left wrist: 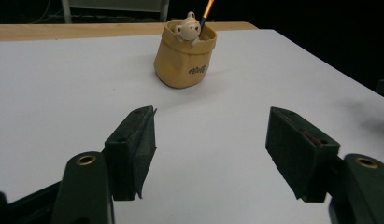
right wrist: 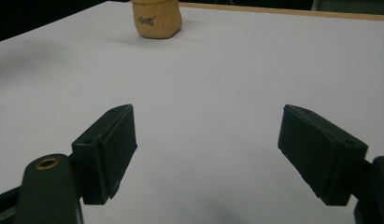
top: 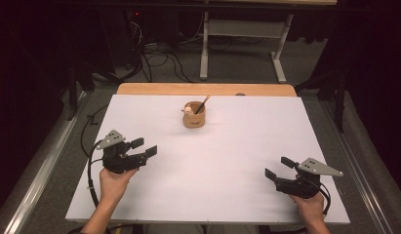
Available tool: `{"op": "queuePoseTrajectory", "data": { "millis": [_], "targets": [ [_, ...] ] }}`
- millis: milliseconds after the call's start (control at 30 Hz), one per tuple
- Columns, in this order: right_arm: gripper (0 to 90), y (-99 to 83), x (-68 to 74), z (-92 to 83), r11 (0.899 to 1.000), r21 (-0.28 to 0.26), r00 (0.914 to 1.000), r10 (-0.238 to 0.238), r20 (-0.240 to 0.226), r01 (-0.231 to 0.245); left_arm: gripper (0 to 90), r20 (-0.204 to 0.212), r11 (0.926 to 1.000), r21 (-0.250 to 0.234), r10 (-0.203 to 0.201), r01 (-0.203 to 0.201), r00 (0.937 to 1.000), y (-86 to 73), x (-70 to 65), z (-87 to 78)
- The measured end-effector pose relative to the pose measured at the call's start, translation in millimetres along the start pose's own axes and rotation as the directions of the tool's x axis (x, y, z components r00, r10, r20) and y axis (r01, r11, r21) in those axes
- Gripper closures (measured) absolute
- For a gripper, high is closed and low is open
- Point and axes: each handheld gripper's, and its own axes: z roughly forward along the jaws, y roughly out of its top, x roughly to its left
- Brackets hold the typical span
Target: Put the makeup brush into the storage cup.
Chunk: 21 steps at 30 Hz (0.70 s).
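Seen from above, a white table (top: 212, 161) carries a small tan pouch (top: 193, 118) near its far middle, upright, with a cream figurine (top: 188, 110) and an orange-tipped pencil (top: 204, 103) standing in it; the left gripper (top: 143, 147), held in the person's left hand (top: 114, 183), lies at the near left with its jaws spread and nothing between them, pointing toward the table's middle; the right gripper (top: 278, 167), held in the right hand (top: 309, 204), sits at the near right, jaws likewise apart and empty, well apart from the pouch; a wooden strip (top: 206, 89) borders the far edge of the table

Along the left gripper's own jaws, the left gripper (left wrist: 210, 140) shows two black pads standing wide over bare white surface; the pouch (left wrist: 184, 57) stands ahead of them and clear of both, the figurine (left wrist: 188, 28) peering over its rim and the pencil (left wrist: 207, 11) leaning beside it

Along the right gripper's jaws, the right gripper (right wrist: 206, 140) is equally wide and empty; the pouch (right wrist: 156, 18) appears far off at the upper left, its top cut by the frame edge
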Motion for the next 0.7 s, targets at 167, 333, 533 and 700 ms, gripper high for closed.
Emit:
{"op": "queuePoseTrajectory", "data": {
  "millis": [167,333,533,700],
  "targets": [
    [21.1,-0.1,-0.2,-0.2,1.000,-0.001,1.0000,-0.001,-0.002,0.001,33.5,-0.004,1.0000,0.003,0.001,-0.001,1.0000,-1.7,0.3,2.9],
    [21.1,-0.1,0.1,-0.1,1.000,0.000,1.0000,0.000,-0.001,0.000,33.6,-0.013,0.9999,0.007,0.012,-0.012,0.9998,-4.2,0.6,4.7],
    [21.1,-0.1,0.3,0.2,1.000,0.001,1.0000,-0.001,-0.001,0.001,33.5,-0.019,1.0000,0.006,0.007,-0.007,0.9998,-6.4,2.4,5.9],
    [21.1,0.0,0.4,0.1,1.000,0.000,1.0000,-0.001,-0.001,0.001,33.4,-0.025,1.0000,0.006,0.000,0.001,0.9997,-9.2,4.4,7.6]
  ]
}}
